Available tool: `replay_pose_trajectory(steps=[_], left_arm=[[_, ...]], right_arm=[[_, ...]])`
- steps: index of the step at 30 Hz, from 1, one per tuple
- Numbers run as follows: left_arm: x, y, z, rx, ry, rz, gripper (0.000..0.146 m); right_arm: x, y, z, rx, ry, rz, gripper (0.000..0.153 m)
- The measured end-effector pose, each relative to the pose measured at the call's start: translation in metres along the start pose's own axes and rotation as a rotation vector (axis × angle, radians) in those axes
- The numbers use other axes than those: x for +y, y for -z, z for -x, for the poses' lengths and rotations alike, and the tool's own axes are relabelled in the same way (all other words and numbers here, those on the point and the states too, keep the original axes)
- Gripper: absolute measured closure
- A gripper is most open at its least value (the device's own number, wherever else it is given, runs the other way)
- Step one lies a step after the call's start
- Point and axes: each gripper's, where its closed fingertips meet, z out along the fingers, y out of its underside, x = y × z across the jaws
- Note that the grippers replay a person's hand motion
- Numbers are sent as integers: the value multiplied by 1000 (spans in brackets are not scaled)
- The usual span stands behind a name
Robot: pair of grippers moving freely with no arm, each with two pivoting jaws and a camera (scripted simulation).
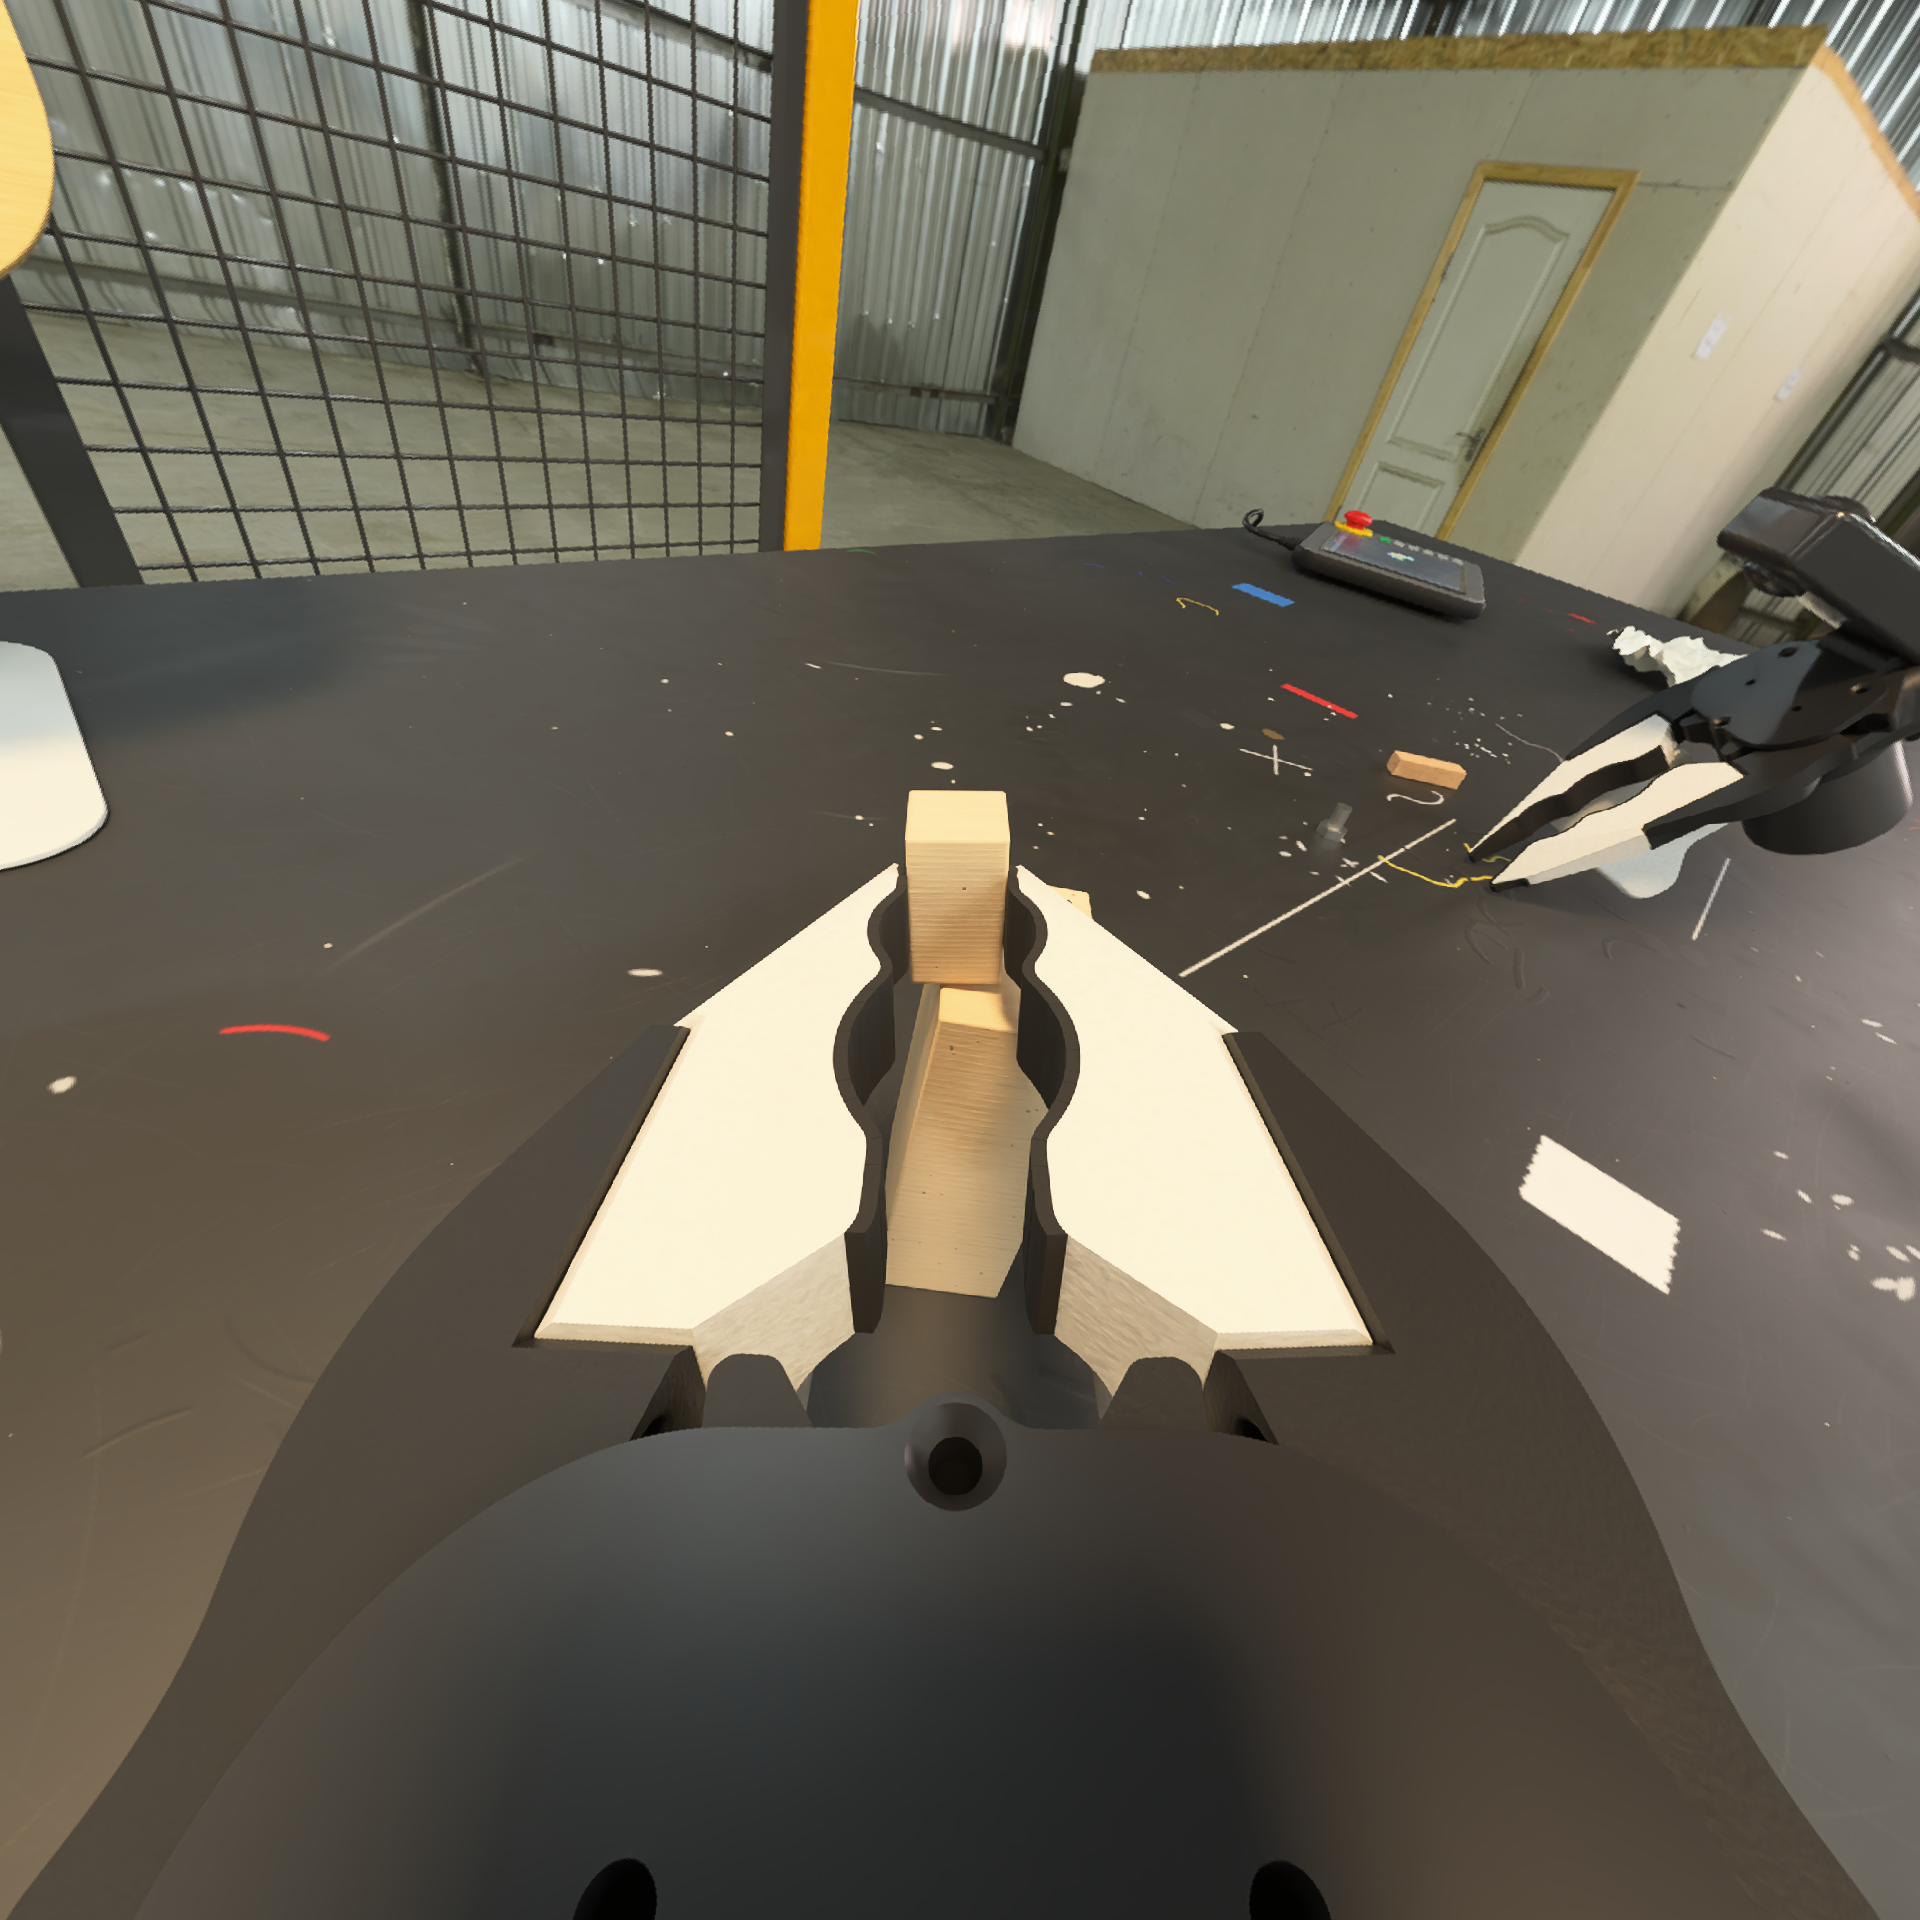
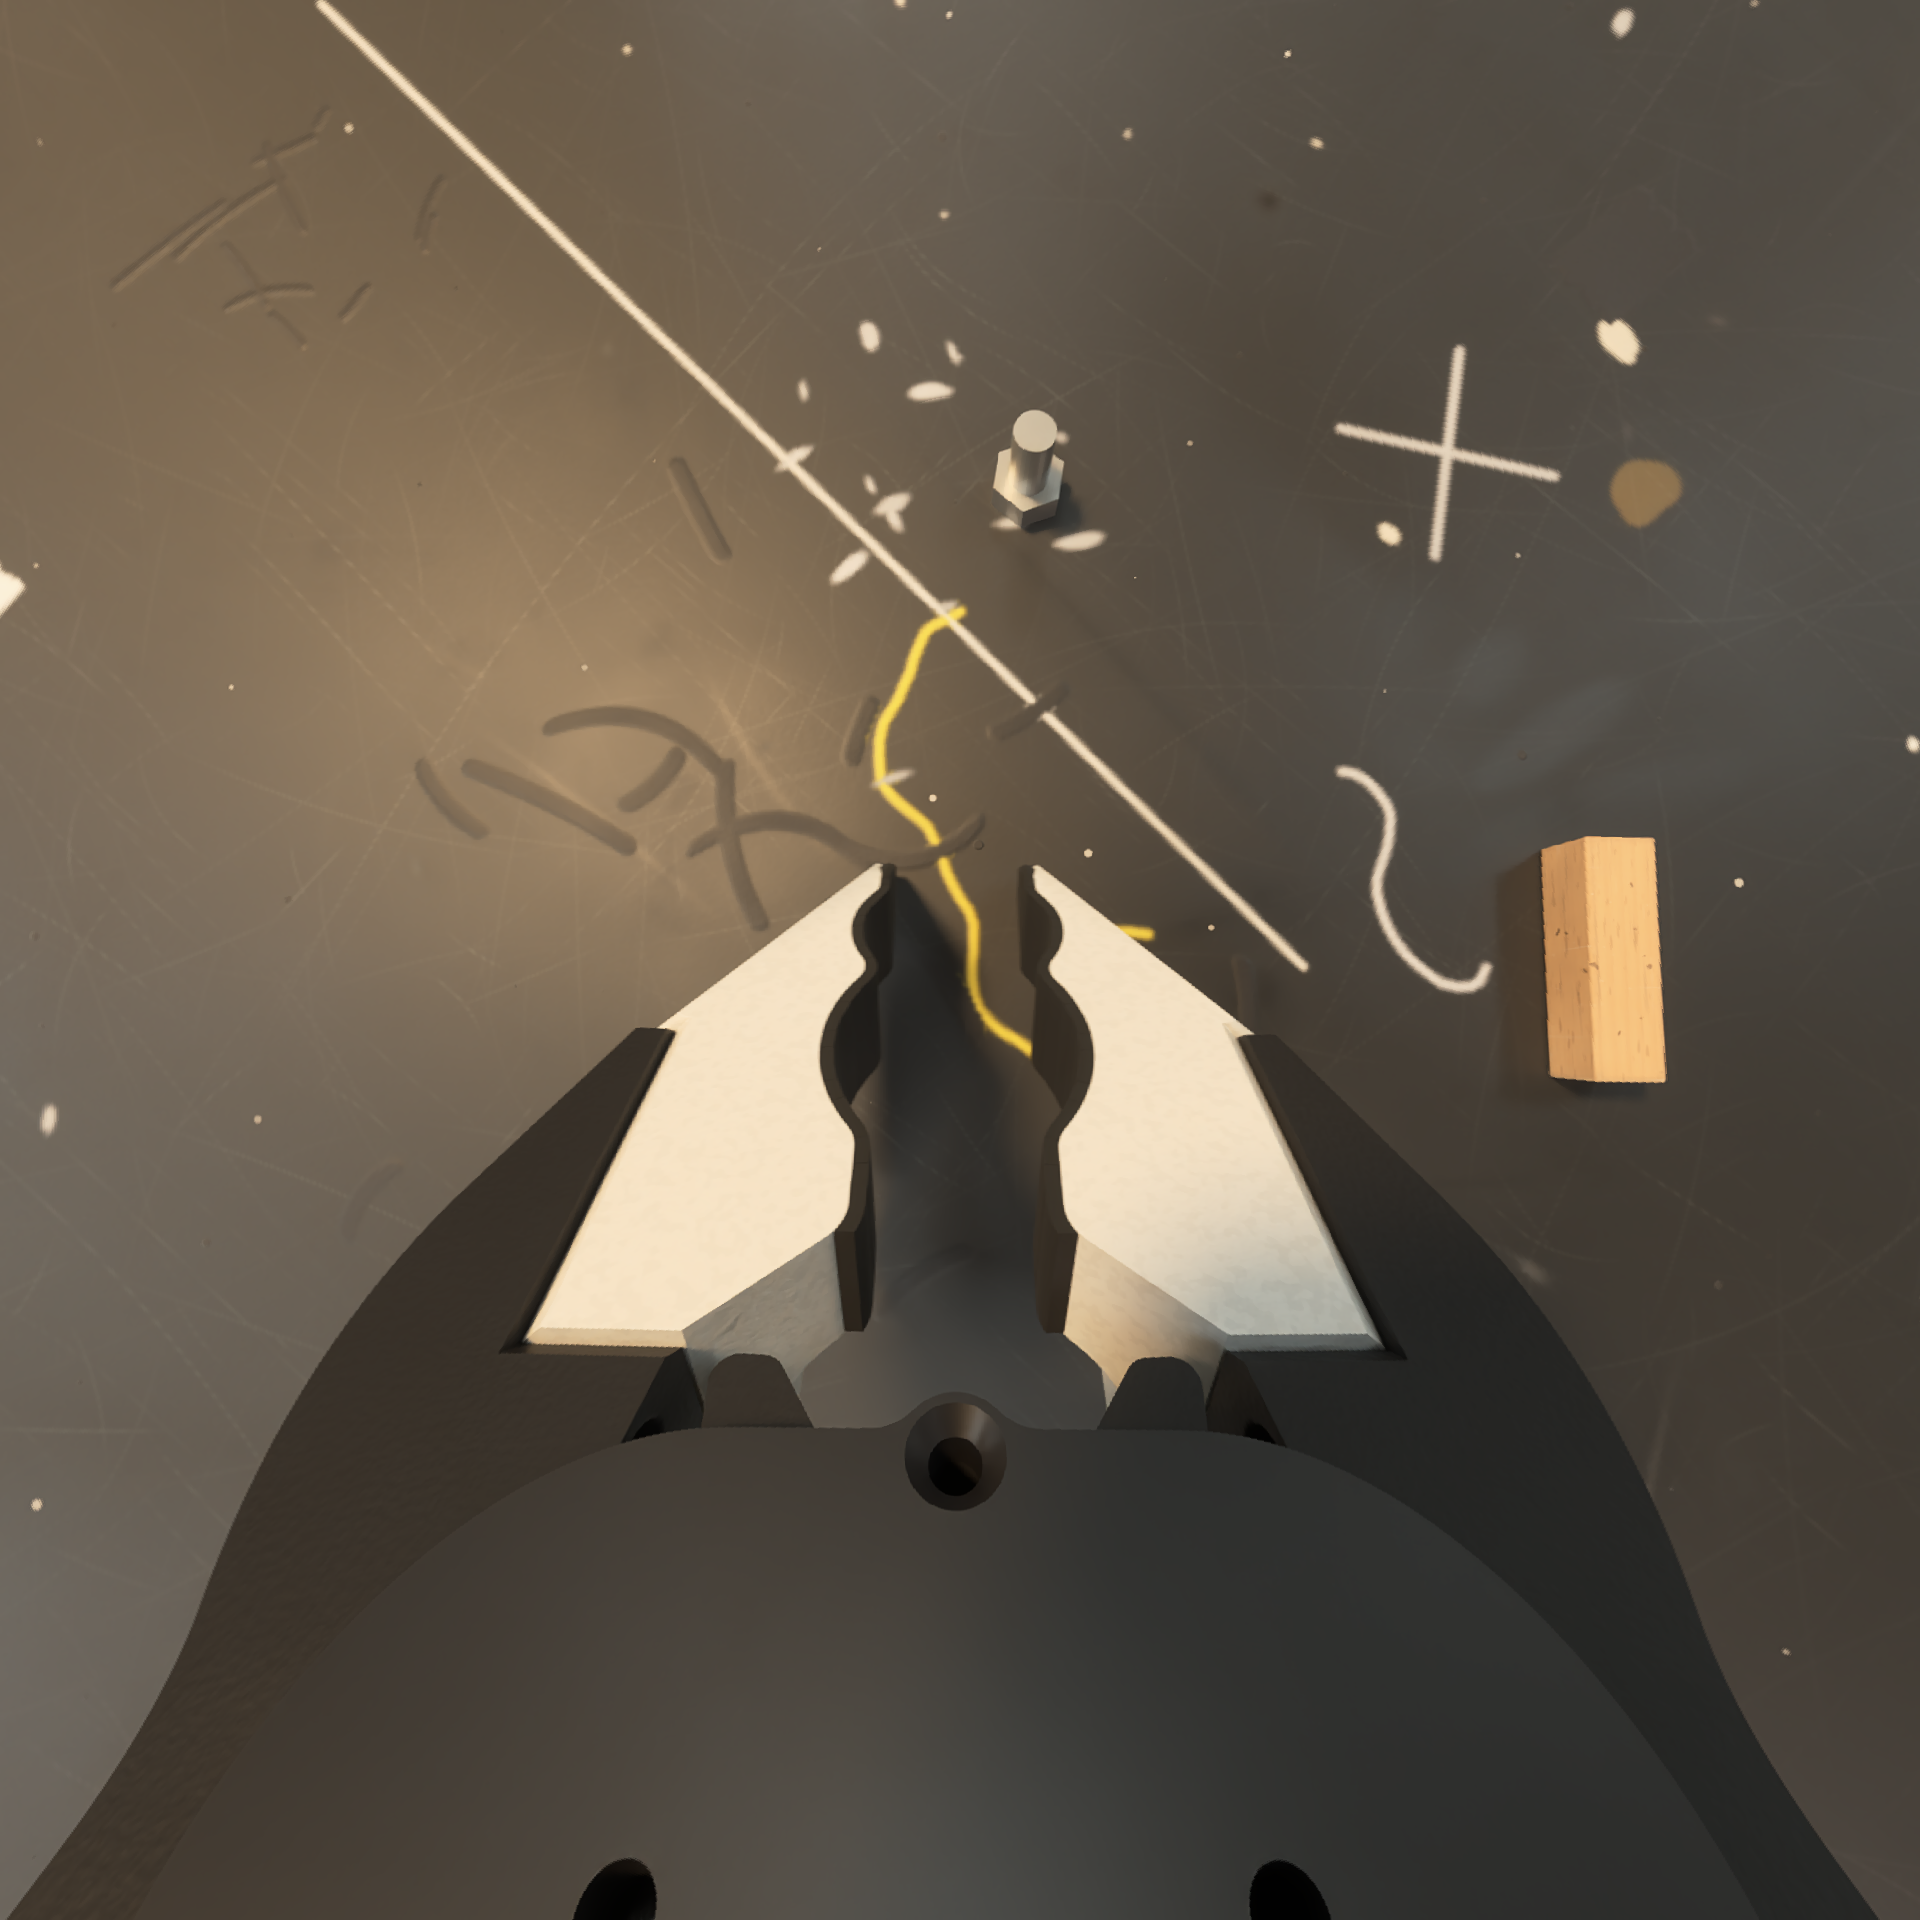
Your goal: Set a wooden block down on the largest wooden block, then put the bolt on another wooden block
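Observation:
My left gripper (image 1: 958, 883) is shut on a pale upright wooden block (image 1: 956, 894), held at its fingertips. Right below it a longer pale wooden block (image 1: 961, 1143) shows between the fingers; the upright block's bottom meets its top end. My right gripper (image 2: 956, 873) is open and empty, tips low over the dark table; it also shows in the left wrist view (image 1: 1486, 868) at the right. A grey bolt (image 2: 1029, 473) stands head down ahead of it, and shows in the left wrist view (image 1: 1333, 826) too. A small tan wooden block (image 2: 1605, 961) lies to its right, and shows in the left wrist view (image 1: 1425, 769).
A control pendant with a red button (image 1: 1392, 566) lies at the table's far edge. A crumpled white object (image 1: 1662, 655) lies at the far right and a white rounded base (image 1: 42, 758) at the left. A wire fence (image 1: 416, 312) stands beyond the table.

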Motion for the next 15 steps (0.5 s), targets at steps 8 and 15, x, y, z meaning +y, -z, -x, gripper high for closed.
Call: replay_pose_trajectory(steps=[8,15], left_arm=[[1,-3,-2,11,-2,4,129],[0,-3,-1,4,6,1,129]], right_arm=[[1,4,-57,133,-12,35,146],[-8,7,-114,156,-110,2,120]])
